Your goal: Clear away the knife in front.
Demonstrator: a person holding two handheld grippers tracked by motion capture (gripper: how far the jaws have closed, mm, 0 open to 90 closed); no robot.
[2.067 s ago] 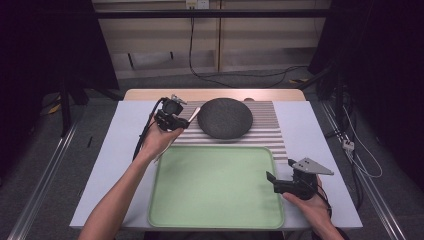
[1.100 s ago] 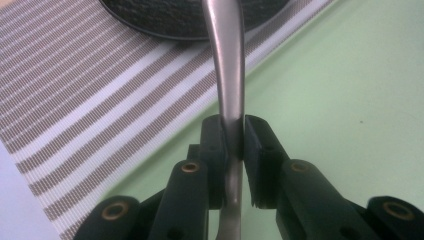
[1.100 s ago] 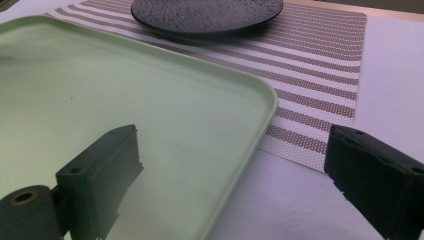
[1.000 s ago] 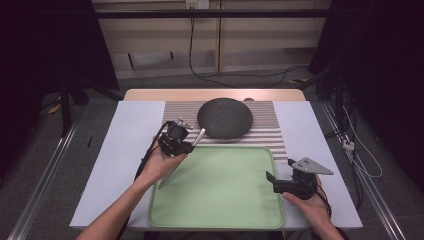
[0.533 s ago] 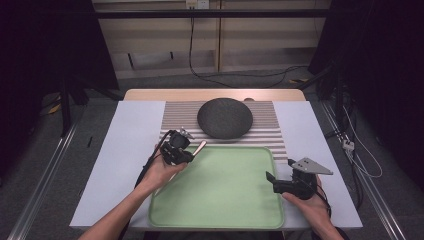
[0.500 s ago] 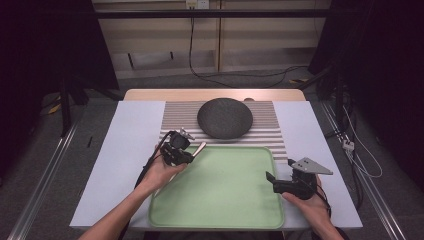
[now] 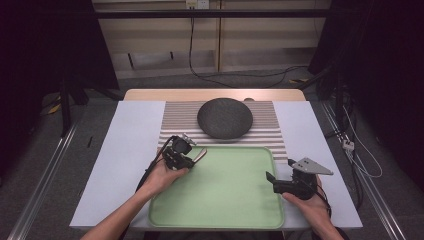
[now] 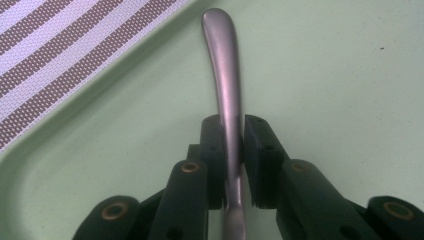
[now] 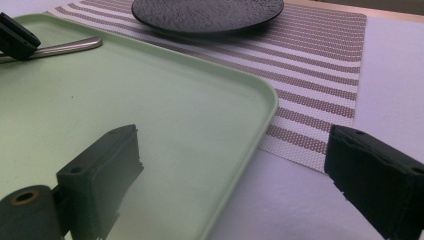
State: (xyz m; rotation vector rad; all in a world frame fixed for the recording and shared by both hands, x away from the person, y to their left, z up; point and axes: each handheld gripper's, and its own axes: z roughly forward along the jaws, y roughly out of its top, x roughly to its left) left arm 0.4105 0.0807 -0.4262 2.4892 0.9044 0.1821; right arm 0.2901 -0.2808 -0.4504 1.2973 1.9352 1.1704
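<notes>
The metal utensil handle (image 8: 223,75) looked stiff, smooth and light, likely to slip or pivot unless gripped squarely on its flat sides. It hung over the far left corner of the green tray (image 7: 225,200), pinched mid-length by the left claw (image 7: 192,158), jaws tight against it. The right claw (image 7: 271,179) sat wide open and empty at the tray's right edge. Beyond lay a dark plate (image 7: 224,117) on a striped mat (image 7: 177,120), at the counter's far edge.
</notes>
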